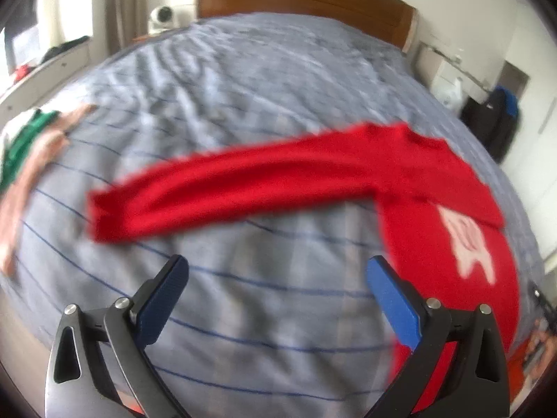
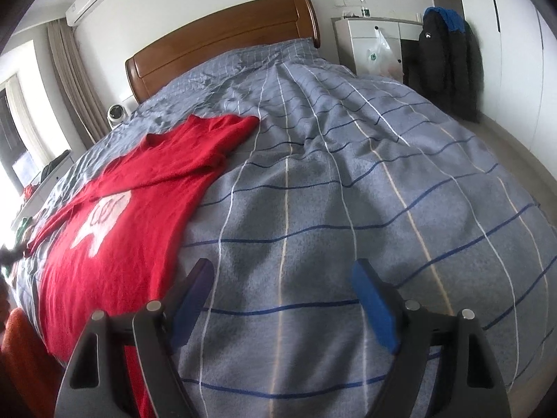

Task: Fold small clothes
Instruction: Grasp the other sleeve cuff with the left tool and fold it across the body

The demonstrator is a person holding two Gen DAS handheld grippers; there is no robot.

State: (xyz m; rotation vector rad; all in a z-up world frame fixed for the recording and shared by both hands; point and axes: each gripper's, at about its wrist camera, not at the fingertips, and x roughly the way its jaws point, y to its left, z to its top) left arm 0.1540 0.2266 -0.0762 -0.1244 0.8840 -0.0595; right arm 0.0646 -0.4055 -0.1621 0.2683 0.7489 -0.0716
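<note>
A red sweater with a white print lies flat on the grey striped bed cover. One long sleeve stretches out to the left. My left gripper is open and empty, hovering above the cover just below that sleeve, its right finger beside the sweater's body. In the right wrist view the sweater lies at the left, its other sleeve folded over the chest. My right gripper is open and empty over bare cover, to the right of the sweater's edge.
A green and pink pile of clothes lies at the bed's left edge. A wooden headboard stands at the far end. A white cabinet and dark jackets stand to the right of the bed.
</note>
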